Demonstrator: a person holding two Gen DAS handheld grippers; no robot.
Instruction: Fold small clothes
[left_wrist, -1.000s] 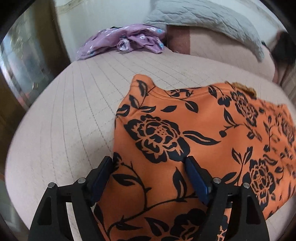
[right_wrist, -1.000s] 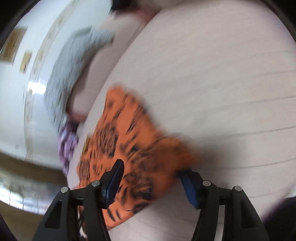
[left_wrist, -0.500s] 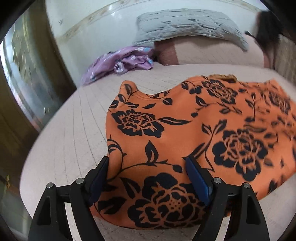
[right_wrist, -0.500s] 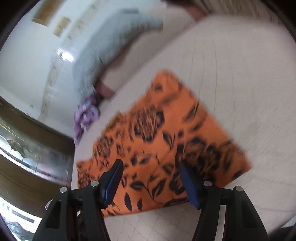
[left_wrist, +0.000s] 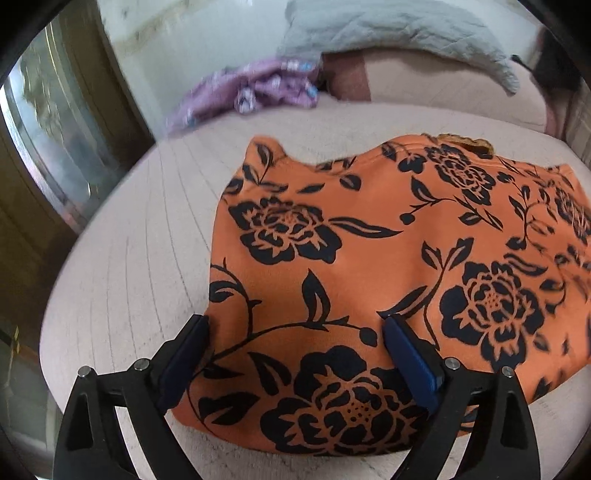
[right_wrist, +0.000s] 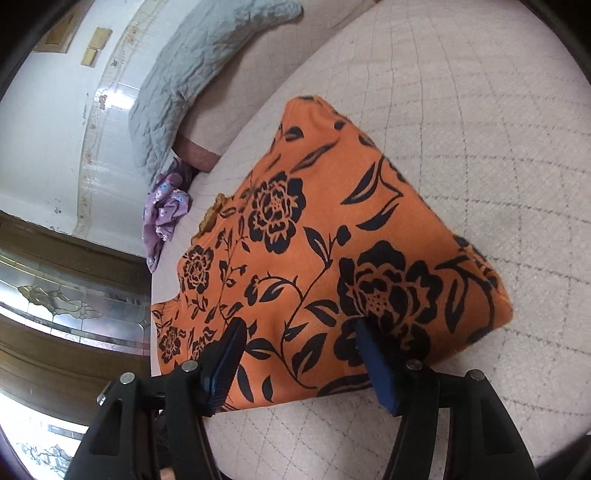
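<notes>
Both hand-held tools alike: left black plastic two-finger gripper (left_wrist: 295, 345) and right black plastic two-finger gripper (right_wrist: 299, 349) have angular cut-out arms, round silver screw heads at the joints, and flat dark-blue ribbed pads (left_wrist: 410, 360) lining each finger.

bare bed (left_wrist: 122, 280) lies open around the orange garment (left_wrist: 369, 258); a purple heap (left_wrist: 258, 92) and grey pillow (left_wrist: 388, 29) crowd the far edge.

Left hand-held gripper (left_wrist: 295, 332) just widened, gaping; right hand-held gripper (right_wrist: 299, 336) parted, both angled downward.
</notes>
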